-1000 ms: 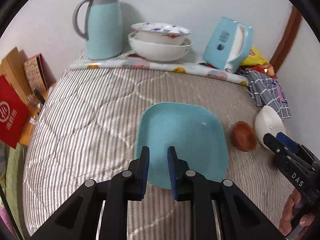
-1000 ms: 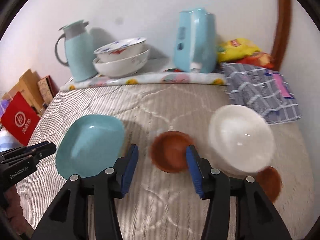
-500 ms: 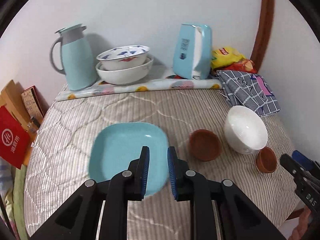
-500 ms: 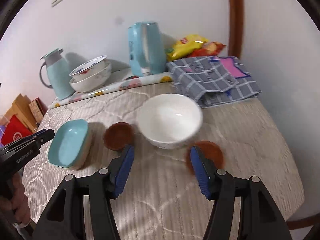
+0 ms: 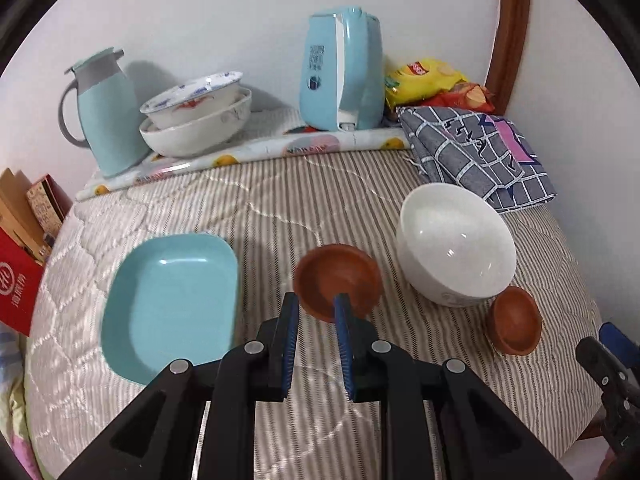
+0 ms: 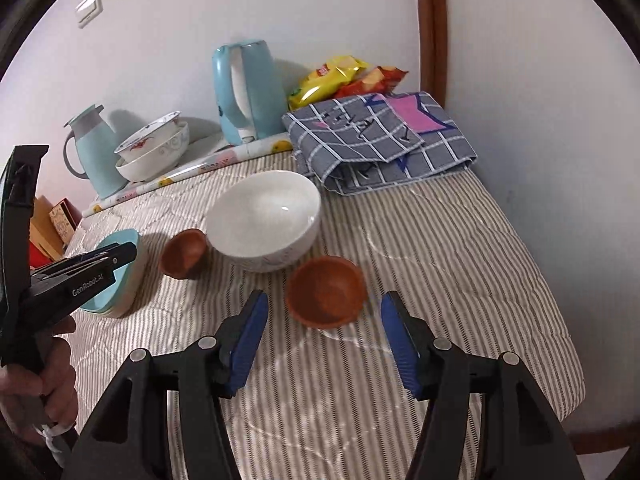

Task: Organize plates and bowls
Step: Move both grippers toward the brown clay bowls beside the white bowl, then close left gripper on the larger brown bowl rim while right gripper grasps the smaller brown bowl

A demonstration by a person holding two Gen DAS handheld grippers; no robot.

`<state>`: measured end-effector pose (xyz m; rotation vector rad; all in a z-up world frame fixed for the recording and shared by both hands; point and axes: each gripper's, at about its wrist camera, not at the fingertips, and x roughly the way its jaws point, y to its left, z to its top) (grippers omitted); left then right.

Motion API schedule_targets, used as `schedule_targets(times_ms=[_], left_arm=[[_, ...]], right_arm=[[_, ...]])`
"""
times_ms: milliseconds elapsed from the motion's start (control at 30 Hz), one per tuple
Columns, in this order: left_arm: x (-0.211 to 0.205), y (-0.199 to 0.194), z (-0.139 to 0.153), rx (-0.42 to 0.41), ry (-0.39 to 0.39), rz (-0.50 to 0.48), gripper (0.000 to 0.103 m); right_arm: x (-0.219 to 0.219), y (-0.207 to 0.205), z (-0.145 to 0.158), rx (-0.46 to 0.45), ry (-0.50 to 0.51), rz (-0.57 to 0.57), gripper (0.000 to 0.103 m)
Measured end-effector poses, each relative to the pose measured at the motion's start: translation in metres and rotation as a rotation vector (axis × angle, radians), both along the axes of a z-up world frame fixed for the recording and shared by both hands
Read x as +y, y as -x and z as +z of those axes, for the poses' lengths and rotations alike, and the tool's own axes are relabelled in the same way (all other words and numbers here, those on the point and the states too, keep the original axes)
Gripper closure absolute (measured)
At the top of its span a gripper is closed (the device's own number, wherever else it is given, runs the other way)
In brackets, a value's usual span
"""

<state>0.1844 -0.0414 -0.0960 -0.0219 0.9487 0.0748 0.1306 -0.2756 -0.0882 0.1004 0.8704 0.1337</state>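
Note:
A square light-blue plate [image 5: 170, 306] lies on the striped table cover at the left. A small brown bowl [image 5: 338, 276] sits in the middle, a large white bowl [image 5: 456, 244] to its right, and a second small brown bowl [image 5: 516, 326] at the front right. My left gripper [image 5: 314, 300] is open with a narrow gap, its right finger at the near rim of the middle brown bowl. My right gripper [image 6: 322, 300] is wide open and empty, just in front of the second brown bowl [image 6: 326, 292]. The white bowl [image 6: 264, 220] and the other brown bowl [image 6: 184, 252] lie beyond it.
Two stacked patterned bowls [image 5: 196, 114], a light-blue jug [image 5: 106, 112] and a blue kettle [image 5: 342, 72] stand at the back. A folded checked cloth [image 5: 476, 152] and snack bags [image 5: 428, 82] lie at the back right. Boxes [image 5: 24, 232] stand left of the table.
The left gripper has swung right from the blue plate to the middle brown bowl. The right gripper has moved right and now faces the second brown bowl.

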Motion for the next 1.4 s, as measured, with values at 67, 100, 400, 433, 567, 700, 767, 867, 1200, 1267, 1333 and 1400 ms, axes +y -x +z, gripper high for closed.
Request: schedule_targets(times_ms=[67, 100, 400, 433, 567, 700, 767, 867, 1200, 1267, 1333, 1400], left_arm=[[0.001, -0.002, -0.005, 0.010, 0.022, 0.007, 0.085], [0.002, -0.003, -0.007, 0.009, 0.028, 0.016, 0.085], [0.008, -0.018, -0.022, 0.036, 0.070, 0.063, 0.071], [0.008, -0.020, -0.024, 0.044, 0.079, 0.068, 0.071], [0.007, -0.028, -0.036, 0.077, 0.110, 0.093, 0.071], [0.010, -0.032, -0.046, 0.092, 0.152, 0.129, 0.071], [0.012, -0.035, -0.051, 0.103, 0.154, 0.142, 0.071], [0.015, -0.039, -0.056, 0.106, 0.184, 0.158, 0.071], [0.021, -0.050, -0.068, 0.132, 0.226, 0.173, 0.072], [0.022, -0.052, -0.071, 0.134, 0.239, 0.171, 0.072], [0.021, -0.055, -0.072, 0.129, 0.234, 0.167, 0.072], [0.021, -0.057, -0.074, 0.127, 0.231, 0.163, 0.072]], right_arm=[[-0.004, -0.001, -0.004, 0.001, -0.008, -0.002, 0.045], [-0.007, -0.002, -0.007, 0.002, -0.011, -0.006, 0.045], [-0.017, -0.025, -0.037, 0.048, -0.023, -0.008, 0.045], [-0.017, -0.027, -0.039, 0.051, -0.025, -0.008, 0.045], [-0.019, -0.037, -0.048, 0.061, -0.026, -0.013, 0.045], [-0.025, -0.045, -0.056, 0.077, -0.034, -0.021, 0.045], [-0.026, -0.048, -0.059, 0.083, -0.036, -0.023, 0.045], [-0.025, -0.051, -0.064, 0.093, -0.032, -0.021, 0.045], [-0.015, -0.061, -0.075, 0.125, -0.024, -0.006, 0.051], [-0.014, -0.062, -0.077, 0.128, -0.018, -0.009, 0.052], [-0.013, -0.064, -0.079, 0.132, -0.016, -0.014, 0.054], [-0.014, -0.065, -0.081, 0.139, -0.019, -0.023, 0.056]])
